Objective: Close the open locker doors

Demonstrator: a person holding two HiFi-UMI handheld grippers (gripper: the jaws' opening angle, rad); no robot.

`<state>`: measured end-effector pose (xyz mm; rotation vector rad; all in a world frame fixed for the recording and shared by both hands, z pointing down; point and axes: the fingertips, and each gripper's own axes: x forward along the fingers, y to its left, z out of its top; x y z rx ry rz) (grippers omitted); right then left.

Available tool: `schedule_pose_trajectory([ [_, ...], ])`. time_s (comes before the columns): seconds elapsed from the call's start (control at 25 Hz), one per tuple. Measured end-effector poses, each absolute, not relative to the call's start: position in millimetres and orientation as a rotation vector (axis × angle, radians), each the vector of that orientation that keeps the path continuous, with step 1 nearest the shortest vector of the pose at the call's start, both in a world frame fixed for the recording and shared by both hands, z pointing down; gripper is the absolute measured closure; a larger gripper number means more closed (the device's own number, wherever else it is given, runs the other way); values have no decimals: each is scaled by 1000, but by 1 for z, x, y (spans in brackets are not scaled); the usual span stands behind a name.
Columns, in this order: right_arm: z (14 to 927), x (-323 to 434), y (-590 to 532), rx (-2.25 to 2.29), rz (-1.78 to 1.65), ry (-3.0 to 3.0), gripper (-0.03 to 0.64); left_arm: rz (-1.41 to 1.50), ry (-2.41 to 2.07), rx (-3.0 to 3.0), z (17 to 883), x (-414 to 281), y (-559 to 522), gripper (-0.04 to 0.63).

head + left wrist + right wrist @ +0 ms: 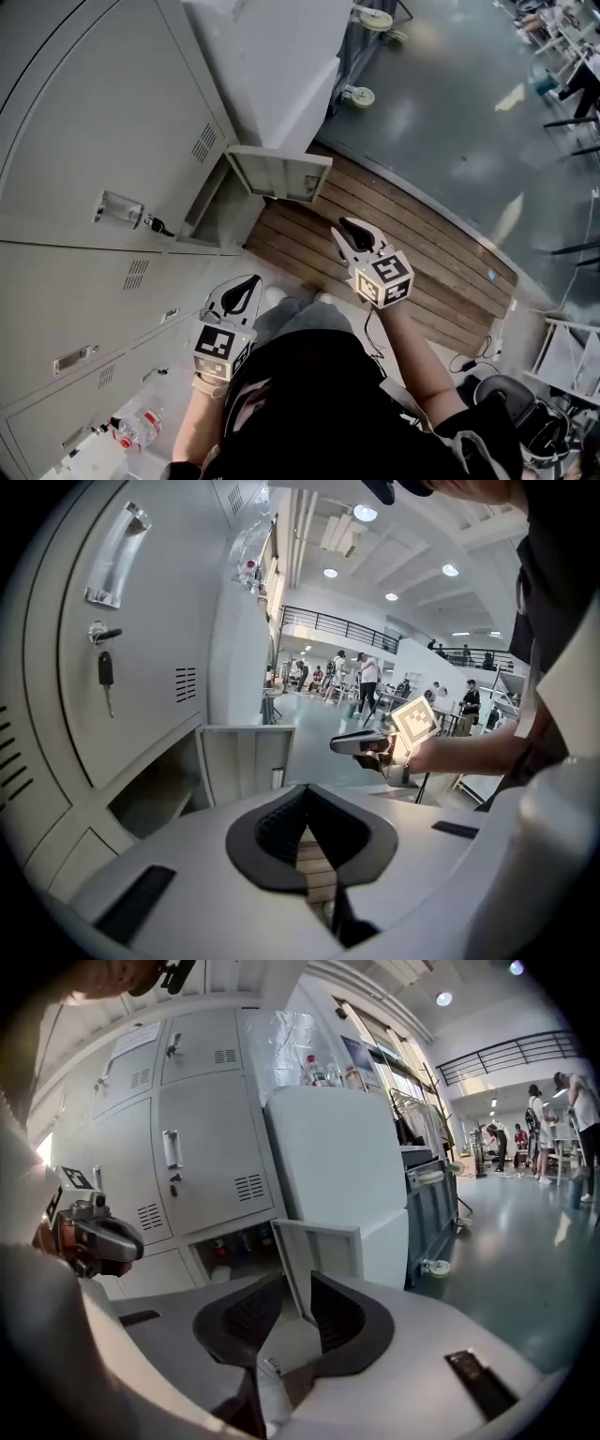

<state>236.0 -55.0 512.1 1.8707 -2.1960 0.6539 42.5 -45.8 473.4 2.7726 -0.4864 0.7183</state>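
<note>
Door (281,175) of one low locker stood swung out from the locker bank (84,141), over the plank floor (422,267). Right gripper (350,227) hung near the door without touching it, its fingers a little apart and empty. Left gripper (249,283) sat farther from the door, fingers closed together on nothing.

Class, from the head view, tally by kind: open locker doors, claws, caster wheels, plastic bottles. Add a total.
Open grey metal locker door: 1
Hand-held claws: 2 (left claw, right claw)
White caster wheels: 2
Clear plastic bottle with red label: 1
Total: 6
</note>
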Motion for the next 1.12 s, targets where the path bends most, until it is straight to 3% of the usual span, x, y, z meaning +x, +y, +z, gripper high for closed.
schedule_pose_trajectory([
  [0.68, 568, 291, -165, 1794, 643, -2054, 365, 668, -858, 2603, 491, 0, -82, 577],
  [1.12, 584, 291, -197, 1608, 609, -2098, 362, 638, -1045, 2440, 494, -3, -59, 577],
])
